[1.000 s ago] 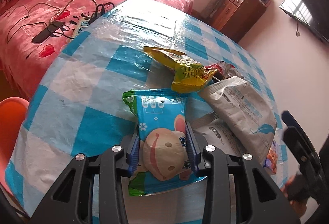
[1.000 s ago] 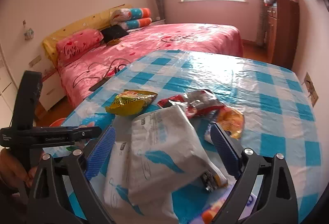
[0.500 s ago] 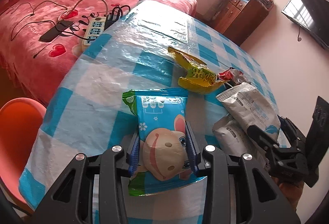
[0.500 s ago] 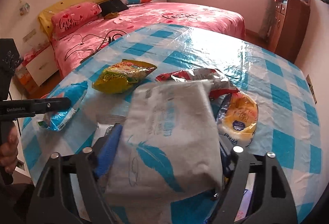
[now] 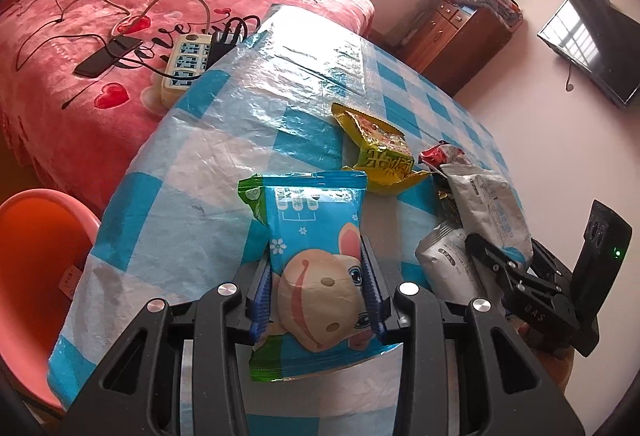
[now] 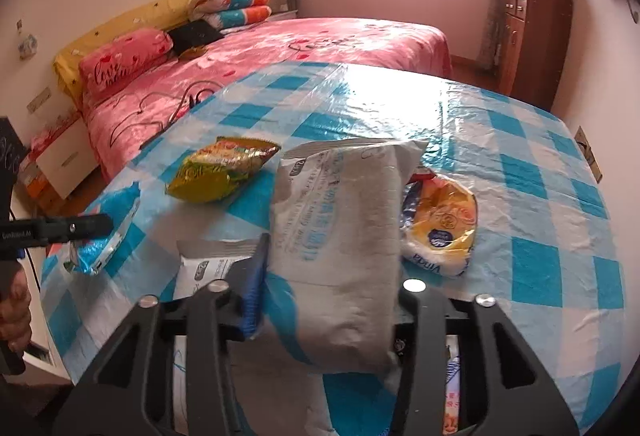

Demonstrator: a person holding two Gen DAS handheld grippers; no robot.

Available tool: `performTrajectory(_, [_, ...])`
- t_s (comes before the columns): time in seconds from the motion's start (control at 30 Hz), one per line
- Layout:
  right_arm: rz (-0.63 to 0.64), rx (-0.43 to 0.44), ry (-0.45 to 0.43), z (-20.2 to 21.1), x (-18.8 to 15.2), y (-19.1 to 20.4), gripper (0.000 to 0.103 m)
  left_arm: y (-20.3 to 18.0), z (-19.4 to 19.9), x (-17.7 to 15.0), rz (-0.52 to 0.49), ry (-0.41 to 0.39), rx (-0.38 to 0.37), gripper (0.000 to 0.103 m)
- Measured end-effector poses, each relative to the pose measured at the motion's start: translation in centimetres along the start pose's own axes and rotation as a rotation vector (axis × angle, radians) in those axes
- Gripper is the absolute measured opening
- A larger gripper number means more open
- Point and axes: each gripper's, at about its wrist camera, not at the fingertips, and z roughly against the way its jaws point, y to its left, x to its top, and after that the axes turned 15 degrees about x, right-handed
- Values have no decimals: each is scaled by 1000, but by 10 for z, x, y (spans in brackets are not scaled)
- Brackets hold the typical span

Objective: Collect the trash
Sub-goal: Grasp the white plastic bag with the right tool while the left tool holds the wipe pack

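My left gripper [image 5: 318, 286] is shut on a blue snack packet with a cartoon face [image 5: 316, 252], held above the checked table [image 5: 224, 140]. My right gripper [image 6: 328, 276] is shut on a grey-white pouch with blue print [image 6: 340, 236], lifted off the table; its right finger is hidden behind the pouch. The pouch and right gripper also show in the left wrist view [image 5: 492, 212]. A yellow-green wrapper [image 6: 220, 168], a yellow round pack [image 6: 440, 224], a red wrapper [image 5: 440, 154] and another white pouch [image 6: 208, 268] lie on the table.
A pink bed [image 5: 120, 16] with a power strip [image 5: 184, 64], phone [image 5: 108, 56] and cables stands beside the table. An orange chair [image 5: 36, 256] is at the left table edge. A wooden cabinet [image 6: 528, 36] stands at the far wall.
My right gripper closed on the grey-white pouch and lifted it. My left gripper kept hold of the blue packet and rose slightly away from the table.
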Motion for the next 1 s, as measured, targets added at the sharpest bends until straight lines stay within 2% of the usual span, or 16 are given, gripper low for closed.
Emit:
performTrajectory(0.1, [-14, -14, -18, 14, 8, 12, 34, 3, 1, -2, 3, 3, -12, 39])
performTrajectory(0.33, [-50, -28, -73, 41, 28, 6, 26, 14, 5, -2, 13, -2, -44, 39])
performTrajectory(0.67, [-92, -43, -124, 68, 51, 15, 26, 34, 15, -5, 35, -20, -89, 39])
performTrajectory(0.8, [-115, -10, -172, 90, 66, 31, 26, 45, 23, -5, 45, -36, -105, 39])
performTrajectory(1.0, [-118, 55, -193, 98, 82, 59, 26, 63, 36, -6, 70, -64, -109, 39])
